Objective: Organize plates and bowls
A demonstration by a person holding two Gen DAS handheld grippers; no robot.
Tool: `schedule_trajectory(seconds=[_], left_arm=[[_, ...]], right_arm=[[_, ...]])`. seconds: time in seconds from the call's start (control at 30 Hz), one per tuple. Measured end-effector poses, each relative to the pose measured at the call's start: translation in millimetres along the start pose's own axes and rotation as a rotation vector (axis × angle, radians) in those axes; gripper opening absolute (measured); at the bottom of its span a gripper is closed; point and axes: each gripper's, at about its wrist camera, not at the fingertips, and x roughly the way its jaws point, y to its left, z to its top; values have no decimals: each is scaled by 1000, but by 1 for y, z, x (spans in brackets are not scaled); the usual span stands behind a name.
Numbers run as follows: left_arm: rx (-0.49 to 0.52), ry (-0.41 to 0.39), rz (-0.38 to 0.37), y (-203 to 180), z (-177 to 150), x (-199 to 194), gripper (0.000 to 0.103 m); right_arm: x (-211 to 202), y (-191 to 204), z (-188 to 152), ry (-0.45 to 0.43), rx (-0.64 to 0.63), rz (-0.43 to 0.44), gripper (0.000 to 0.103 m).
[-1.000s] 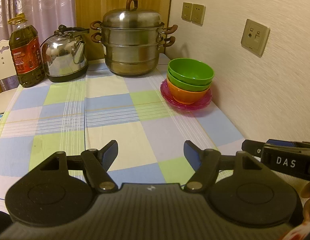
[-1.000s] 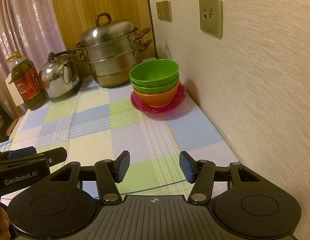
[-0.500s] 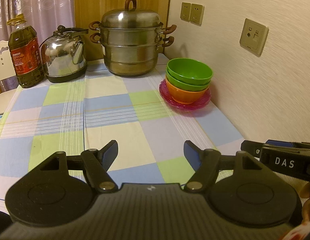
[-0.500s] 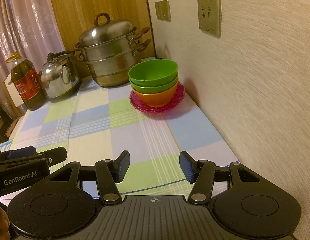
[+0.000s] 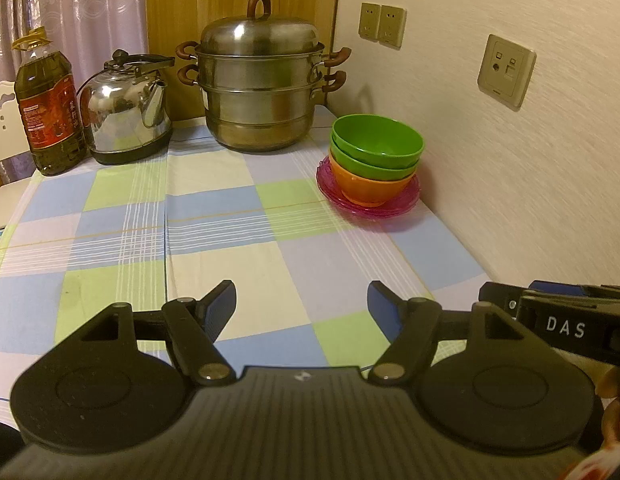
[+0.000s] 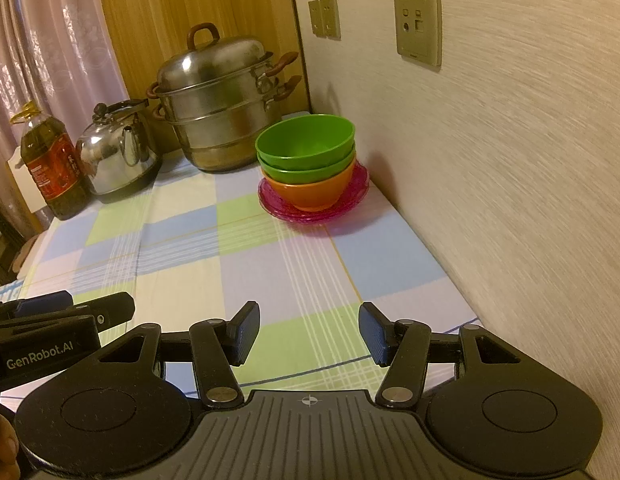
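Table (image 5: 229, 248) against the wall, covered by a checked cloth (image 5: 121, 200) in blue, green and cream. Directly on it, far end — oil bottle (image 5: 49, 108), steel kettle (image 5: 125, 116), stacked steamer pot (image 5: 261, 88). By the wall — pink plates (image 5: 368, 200) carrying nested bowls.

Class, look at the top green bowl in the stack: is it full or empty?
Empty. The top green bowl sits upright, and the part of its inside that shows is bare green with nothing in it, in both views.
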Motion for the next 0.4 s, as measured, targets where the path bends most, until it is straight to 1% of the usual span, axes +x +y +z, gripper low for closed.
schedule_trajectory(seconds=[0.2,0.4], left_arm=[[-2,1,-2,0,0,0,70],[-13,-13,-7,3,-2,0,70]], right_arm=[[0,0,0,0,-1,0,55],[0,-1,-2,1,-2,-1,55]])
